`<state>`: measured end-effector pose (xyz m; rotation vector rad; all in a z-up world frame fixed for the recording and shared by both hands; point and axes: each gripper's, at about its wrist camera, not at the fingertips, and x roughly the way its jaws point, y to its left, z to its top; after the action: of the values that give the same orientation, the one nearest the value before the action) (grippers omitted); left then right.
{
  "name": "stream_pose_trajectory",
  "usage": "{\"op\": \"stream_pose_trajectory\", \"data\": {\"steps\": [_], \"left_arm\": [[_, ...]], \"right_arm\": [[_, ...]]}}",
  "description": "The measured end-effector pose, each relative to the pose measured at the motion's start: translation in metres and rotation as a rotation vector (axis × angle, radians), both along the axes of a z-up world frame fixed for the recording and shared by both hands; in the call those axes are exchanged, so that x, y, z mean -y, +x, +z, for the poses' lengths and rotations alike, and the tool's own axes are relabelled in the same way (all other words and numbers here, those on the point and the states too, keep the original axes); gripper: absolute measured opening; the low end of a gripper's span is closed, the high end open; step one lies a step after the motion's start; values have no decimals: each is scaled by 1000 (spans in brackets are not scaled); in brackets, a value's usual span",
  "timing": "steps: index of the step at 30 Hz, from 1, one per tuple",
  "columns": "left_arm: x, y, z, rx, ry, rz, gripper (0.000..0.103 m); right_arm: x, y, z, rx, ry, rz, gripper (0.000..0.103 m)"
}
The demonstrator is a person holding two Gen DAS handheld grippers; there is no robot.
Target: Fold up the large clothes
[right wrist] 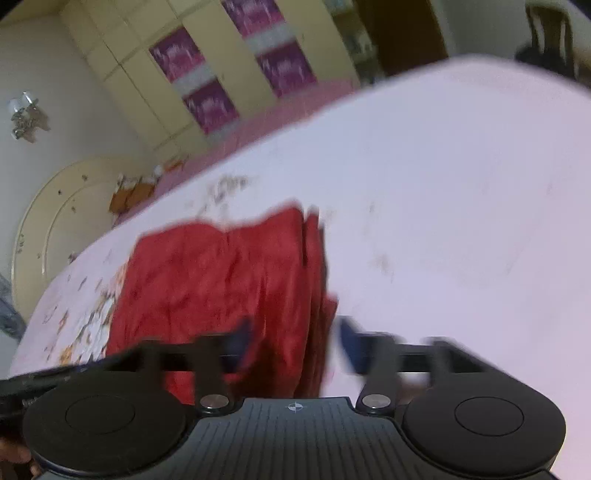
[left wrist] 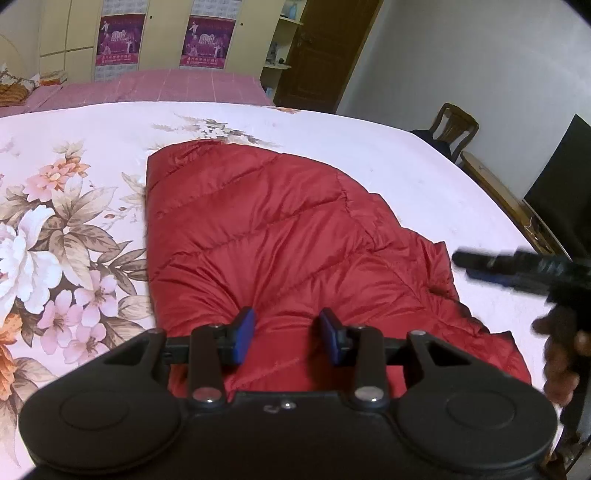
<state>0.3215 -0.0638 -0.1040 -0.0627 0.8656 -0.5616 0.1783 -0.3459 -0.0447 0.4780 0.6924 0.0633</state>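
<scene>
across the middle of the bed (left wrist: 369,155), on its pale floral cover, lies the red jacket (left wrist: 266,236), quilted and already doubled over on itself, its straight folded edge toward nine o'clock and its looser layered edge toward three o'clock in the left wrist view. at six o'clock of that view the left gripper (left wrist: 287,334) hangs over the near end of the jacket with its blue-padded jaws spread wide and nothing between them. at three o'clock the right gripper (left wrist: 517,267) shows as a dark blurred bar, with the person's hand (left wrist: 561,354) below it, out past the jacket's edge and over bare cover.

the right wrist view is tilted and smeared with motion. its own right gripper (right wrist: 293,345) sits at six o'clock with jaws wide apart and empty, the stacked edge of the red jacket (right wrist: 229,273) showing between and beyond them. a yellow wardrobe (left wrist: 155,33) with purple posters stands at twelve o'clock, a brown door (left wrist: 325,51) at one o'clock, and a wooden chair (left wrist: 456,127) toward two o'clock.
</scene>
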Motion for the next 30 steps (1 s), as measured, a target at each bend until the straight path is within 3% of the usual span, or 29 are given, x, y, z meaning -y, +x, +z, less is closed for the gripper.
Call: {"op": "stream_pose_trajectory", "data": {"steps": [6, 9, 11, 15, 20, 25, 30], "left_arm": [[-3, -2, 4, 2, -7, -8, 39], [-14, 3, 22, 51, -52, 14, 46], [-20, 17, 31, 86, -59, 33, 48], [-13, 65, 34, 82, -35, 22, 48], [7, 115, 2, -6, -18, 2, 50], [21, 126, -25, -30, 31, -42, 51], [27, 126, -32, -15, 71, -56, 51]], "right_arm": [[-31, 17, 43, 85, -149, 100, 63], [-57, 32, 51, 98, -212, 173, 51], [-69, 45, 50, 97, -232, 200, 50], [-82, 81, 32, 62, -242, 220, 49], [-79, 119, -8, -43, -260, 213, 49], [-58, 128, -49, -117, -171, 164, 49], [-55, 125, -58, -84, -172, 152, 49]]}}
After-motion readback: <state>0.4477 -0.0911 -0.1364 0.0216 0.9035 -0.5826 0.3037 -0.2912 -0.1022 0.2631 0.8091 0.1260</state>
